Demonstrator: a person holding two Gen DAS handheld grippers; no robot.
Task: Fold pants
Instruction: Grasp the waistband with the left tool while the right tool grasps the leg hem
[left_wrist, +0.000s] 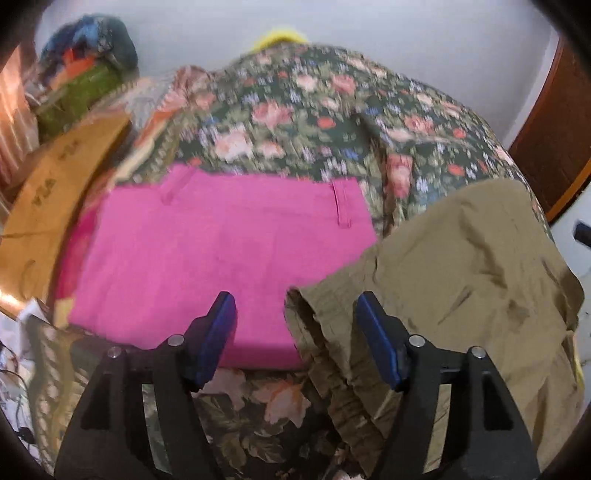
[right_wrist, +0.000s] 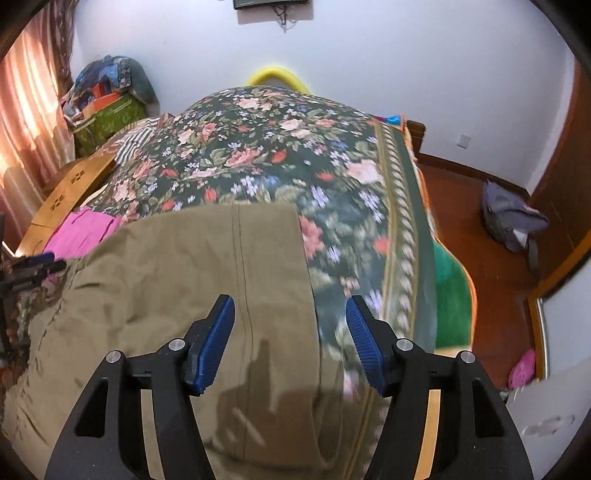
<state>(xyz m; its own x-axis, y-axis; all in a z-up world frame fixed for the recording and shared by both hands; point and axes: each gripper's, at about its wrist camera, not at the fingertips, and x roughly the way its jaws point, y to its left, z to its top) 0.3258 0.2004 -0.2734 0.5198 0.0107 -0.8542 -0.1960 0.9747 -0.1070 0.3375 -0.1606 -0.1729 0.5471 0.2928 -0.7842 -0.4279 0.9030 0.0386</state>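
Note:
Olive-khaki pants (left_wrist: 461, 266) lie spread on the floral bedspread, their gathered waistband (left_wrist: 321, 332) nearest me in the left wrist view. My left gripper (left_wrist: 295, 306) hovers open above that waistband edge, with nothing pressed between its blue pads. In the right wrist view the same pants (right_wrist: 184, 280) fill the lower left, a seam running down the leg. My right gripper (right_wrist: 290, 306) stands open over the leg's right edge and touches no cloth. The left gripper's tips (right_wrist: 40, 262) show at the far left edge of that view.
Folded pink pants (left_wrist: 221, 251) lie on the floral bedspread (left_wrist: 314, 110) left of the khaki pair. A cardboard box (left_wrist: 55, 192) and a pile of clothes (left_wrist: 85, 66) stand beyond the bed's left side. Wooden floor (right_wrist: 469, 229) with a grey bag (right_wrist: 513, 218) lies to the right.

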